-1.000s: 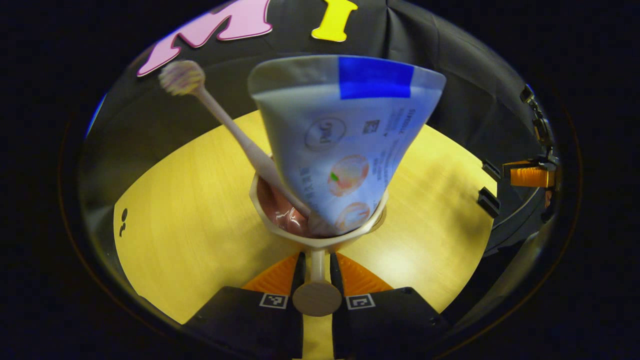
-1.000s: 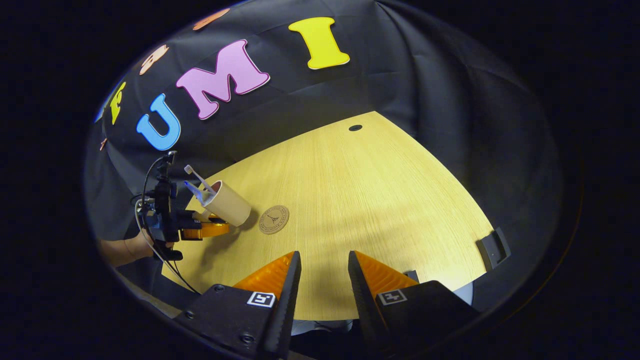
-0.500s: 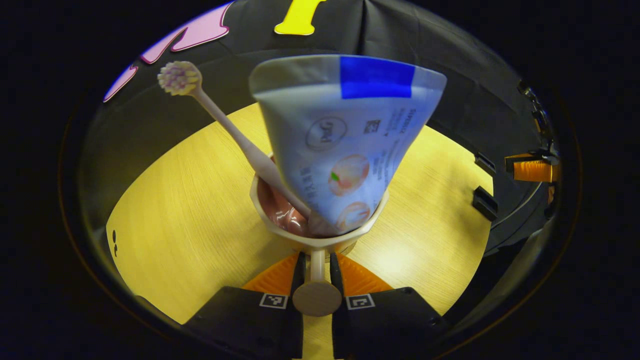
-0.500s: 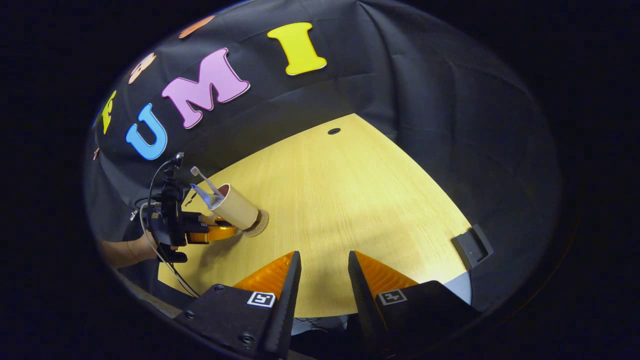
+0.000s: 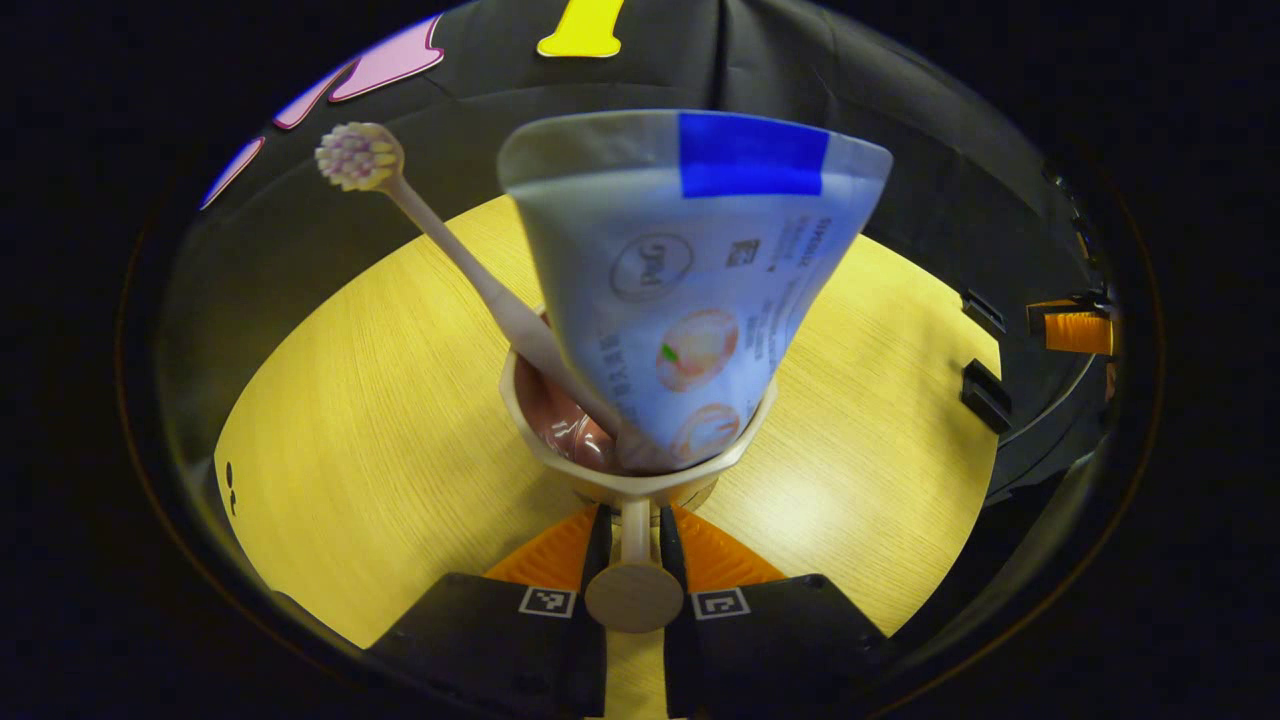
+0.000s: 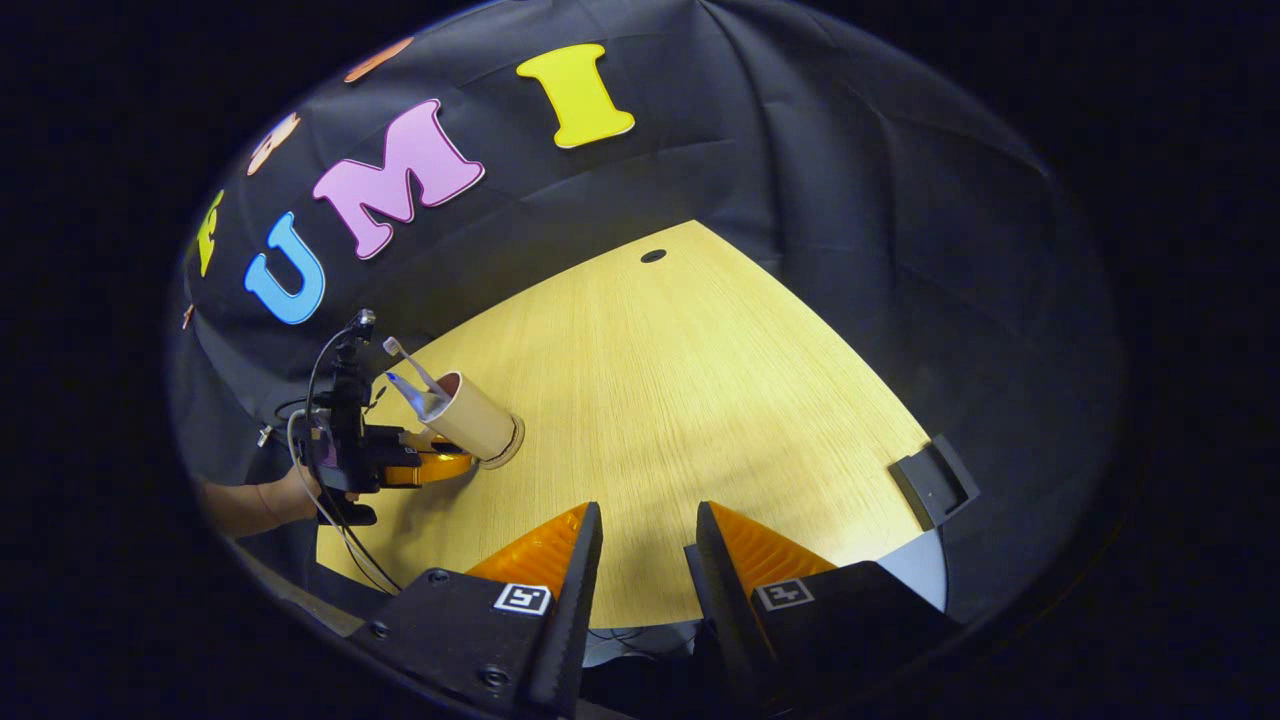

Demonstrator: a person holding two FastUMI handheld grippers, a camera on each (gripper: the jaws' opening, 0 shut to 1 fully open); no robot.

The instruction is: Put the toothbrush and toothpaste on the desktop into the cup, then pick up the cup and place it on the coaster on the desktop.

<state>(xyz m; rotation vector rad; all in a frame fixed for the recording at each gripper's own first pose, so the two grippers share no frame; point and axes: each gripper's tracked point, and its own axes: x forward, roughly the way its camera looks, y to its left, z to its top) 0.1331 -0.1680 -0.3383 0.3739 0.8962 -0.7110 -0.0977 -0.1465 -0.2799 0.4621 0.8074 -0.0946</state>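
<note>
**Beige cup loaded and over the coaster; release still to come**

Left gripper view: beige cup (image 5: 640, 455) at centre, its handle (image 5: 634, 570) pinched between the left gripper (image 5: 635, 530) fingers, both pressing on it; toothpaste (image 5: 690, 290) stands in the cup, flat end up toward 12 o'clock; toothbrush (image 5: 450, 260) leans out toward 10 o'clock, bristle head uppermost; so the loading part of the task reads as done; wooden desktop (image 5: 350, 420) lies below on all sides; a sliver of the coaster (image 5: 700, 492) seems to peek from under the cup at 5 o'clock, contact not certain here; the other gripper's fingers sit far off at 3 o'clock.

Right gripper view: right gripper (image 6: 640, 560) at 6 o'clock, fingers parted with a narrow gap, holding nothing, well apart from the work; at 9 o'clock the cup (image 6: 475, 420) sits tilted on or just over the coaster (image 6: 508, 450), whose edge rims its base; a hand (image 6: 300, 492) carries the left gripper (image 6: 425, 465); this side-on look gives the cup-to-coaster relation, while the left gripper view alone gives the contents and the grip; judged remaining: settle the cup upright, let go.
</note>
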